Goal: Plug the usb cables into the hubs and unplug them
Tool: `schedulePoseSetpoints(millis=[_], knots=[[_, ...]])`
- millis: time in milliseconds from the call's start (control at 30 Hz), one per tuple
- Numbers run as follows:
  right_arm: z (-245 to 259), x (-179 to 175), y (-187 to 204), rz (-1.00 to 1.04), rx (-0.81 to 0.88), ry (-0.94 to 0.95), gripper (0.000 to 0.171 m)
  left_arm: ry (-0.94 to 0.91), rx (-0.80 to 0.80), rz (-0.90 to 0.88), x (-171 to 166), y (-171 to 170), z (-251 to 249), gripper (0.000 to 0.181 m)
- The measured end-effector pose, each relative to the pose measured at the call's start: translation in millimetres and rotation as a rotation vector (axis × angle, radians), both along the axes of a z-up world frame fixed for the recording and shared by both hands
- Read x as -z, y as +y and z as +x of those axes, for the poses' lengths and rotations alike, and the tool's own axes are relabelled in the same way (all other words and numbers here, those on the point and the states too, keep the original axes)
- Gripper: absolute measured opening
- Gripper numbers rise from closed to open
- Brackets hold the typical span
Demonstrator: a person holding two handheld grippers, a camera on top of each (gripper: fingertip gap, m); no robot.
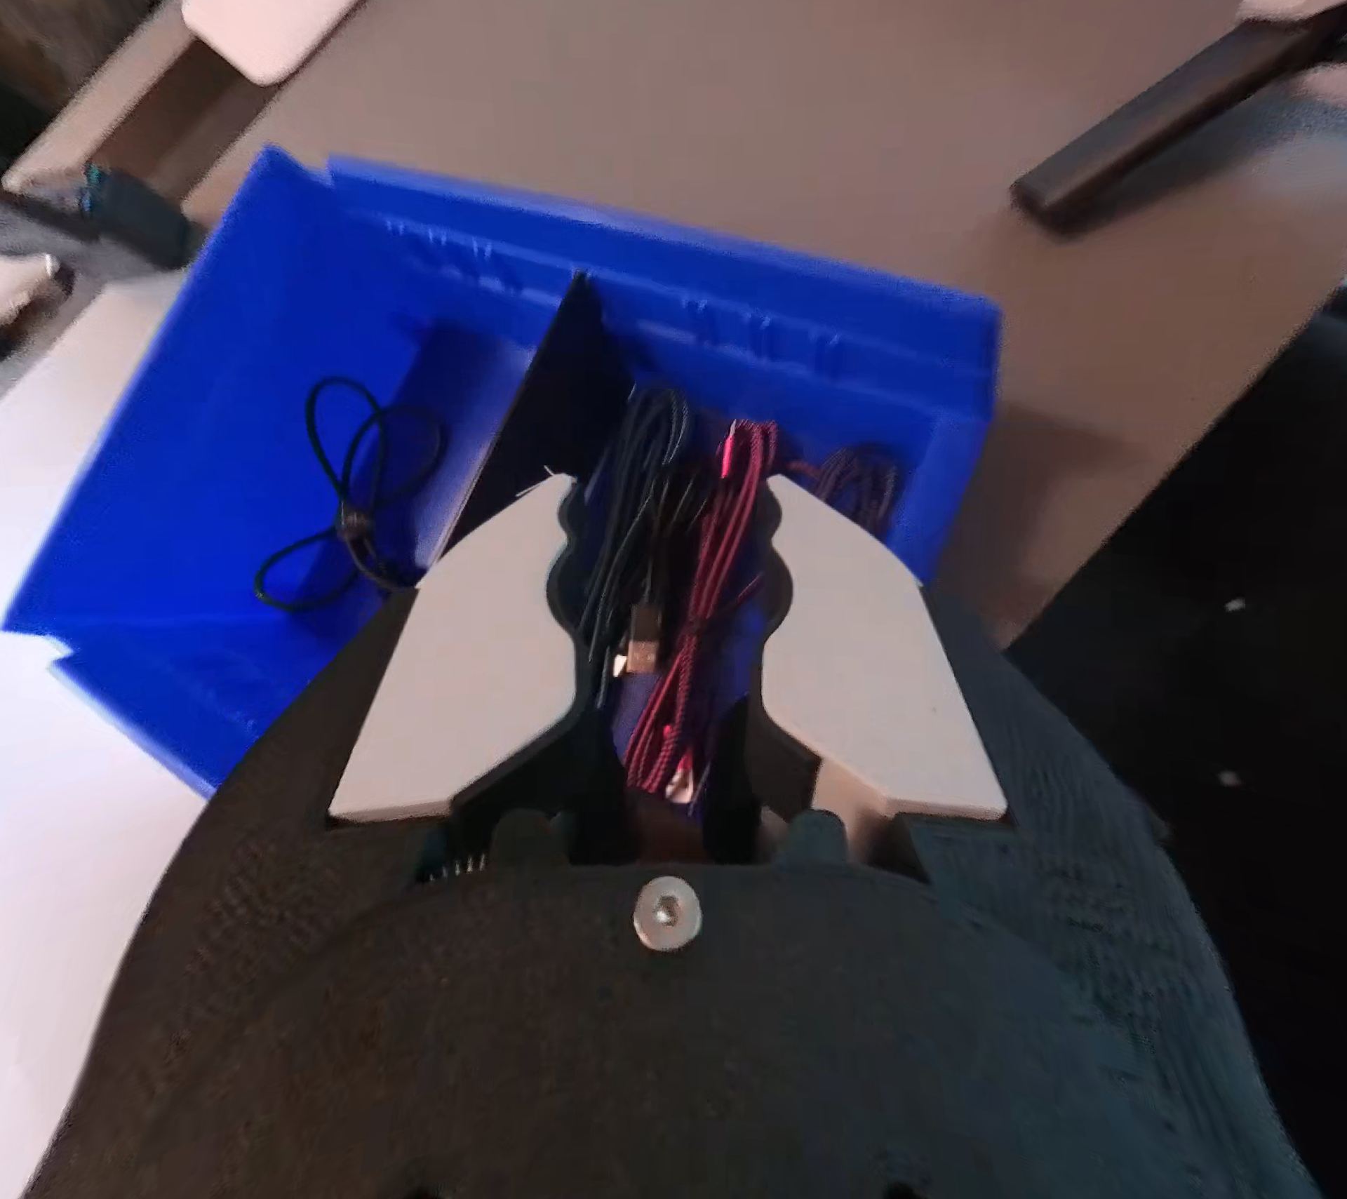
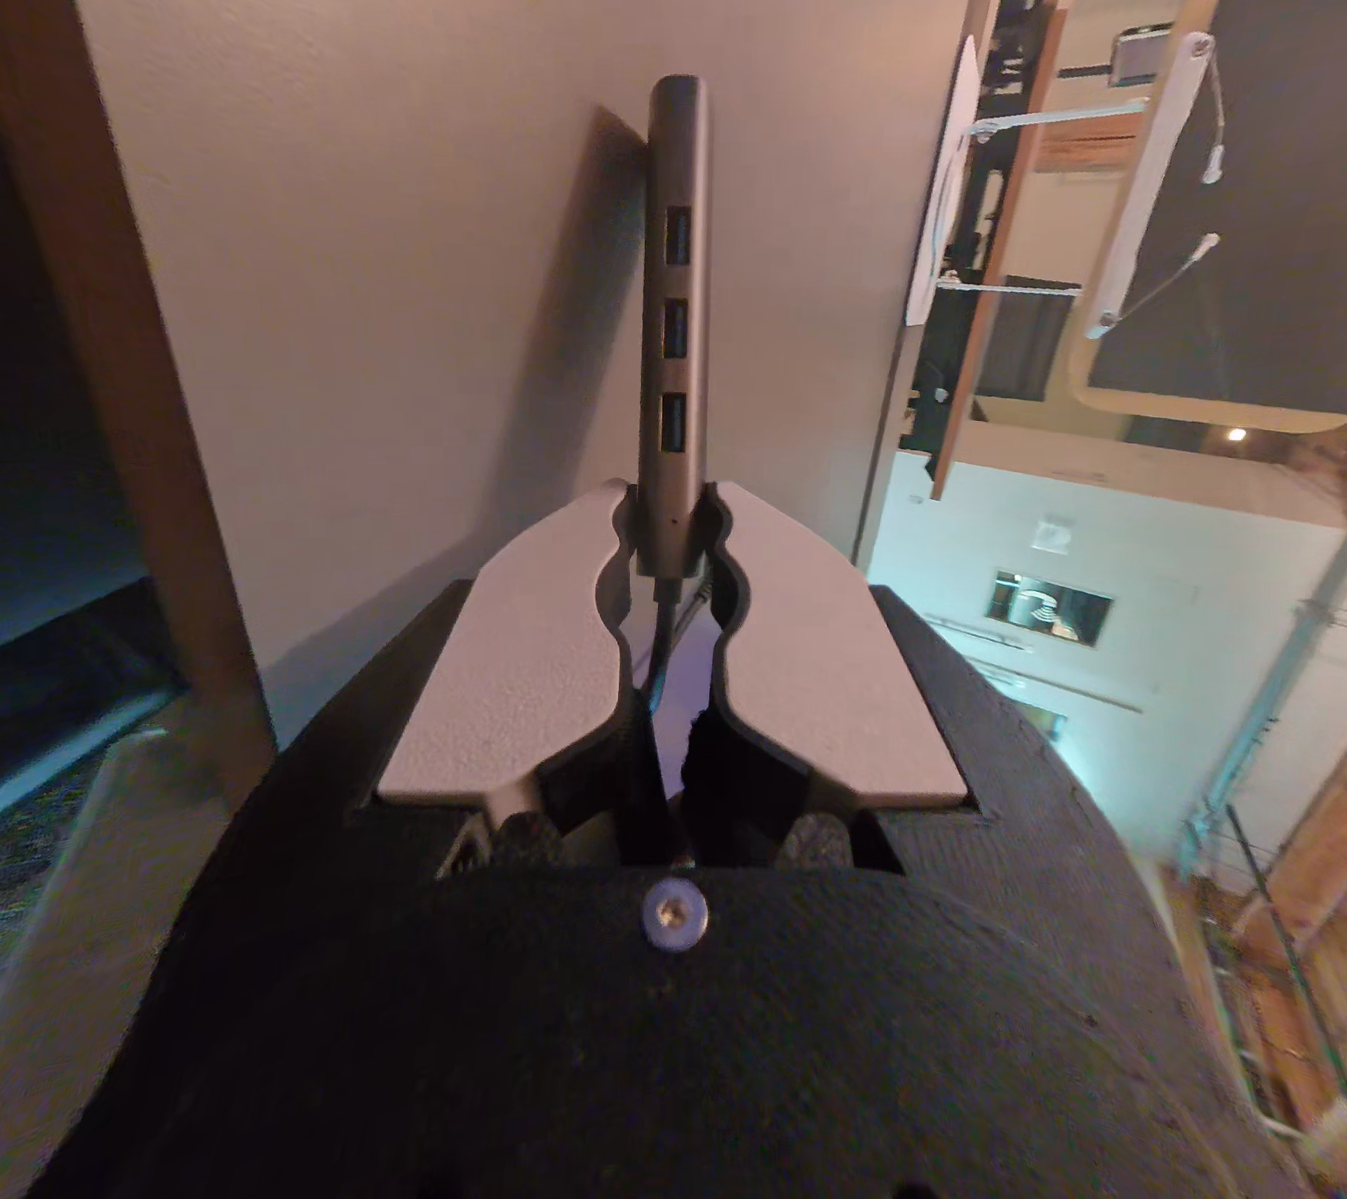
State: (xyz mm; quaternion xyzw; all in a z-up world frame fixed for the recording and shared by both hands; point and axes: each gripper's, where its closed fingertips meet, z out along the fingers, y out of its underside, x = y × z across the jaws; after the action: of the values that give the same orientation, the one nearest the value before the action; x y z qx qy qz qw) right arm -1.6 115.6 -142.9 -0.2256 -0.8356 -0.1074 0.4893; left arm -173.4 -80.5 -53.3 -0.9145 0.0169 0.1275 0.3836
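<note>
Left wrist view: the left hand-held gripper [image 1: 667,493] is hovering released, jaws spread, holding nothing, above a blue plastic bin [image 1: 219,435] sitting on the brown bench [image 1: 729,92]. A black divider panel [image 1: 554,413] is splitting the bin. A thin black cable [image 1: 350,493] is lying looped in the left compartment. A bundled black USB cable [image 1: 641,508] and a red braided USB cable [image 1: 721,581] are lying side by side in the right compartment, directly between the jaws.

Right wrist view: the right hand-held gripper [image 2: 670,493] is gripping the slim grey metal USB hub [image 2: 674,326] by its cable end, the hub pointing forward over a pale surface [image 2: 401,143], its three ports facing the camera
</note>
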Motion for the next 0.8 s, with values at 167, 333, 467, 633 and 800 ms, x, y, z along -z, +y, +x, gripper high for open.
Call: schedulePoseSetpoints(millis=[167, 333, 467, 633, 800], knots=[[7.0, 10.2, -6.7, -0.161, -0.002, -0.064, 0.024, 0.039, -0.201, -0.270, 49.0, -20.3, -40.7, 0.042], [10.8, 8.9, -7.8, -0.324, 0.014, -0.081, 0.040, 0.046, -0.151, -0.321, 56.3, -11.6, -28.5, 0.033], [13.4, -4.3, -18.0, -0.541, -0.012, -0.051, 0.052, 0.036, -0.120, -0.388, 71.5, -4.6, -28.1, 0.029], [15.7, -31.0, -40.2, -0.869, -0.125, 0.025, 0.052, 0.006, -0.118, -0.446, 93.6, -3.8, -33.4, 0.023], [15.6, -38.4, -49.4, -0.968, -0.179, 0.051, 0.052, -0.012, -0.123, -0.421, 90.5, -4.4, -35.1, 0.006]])
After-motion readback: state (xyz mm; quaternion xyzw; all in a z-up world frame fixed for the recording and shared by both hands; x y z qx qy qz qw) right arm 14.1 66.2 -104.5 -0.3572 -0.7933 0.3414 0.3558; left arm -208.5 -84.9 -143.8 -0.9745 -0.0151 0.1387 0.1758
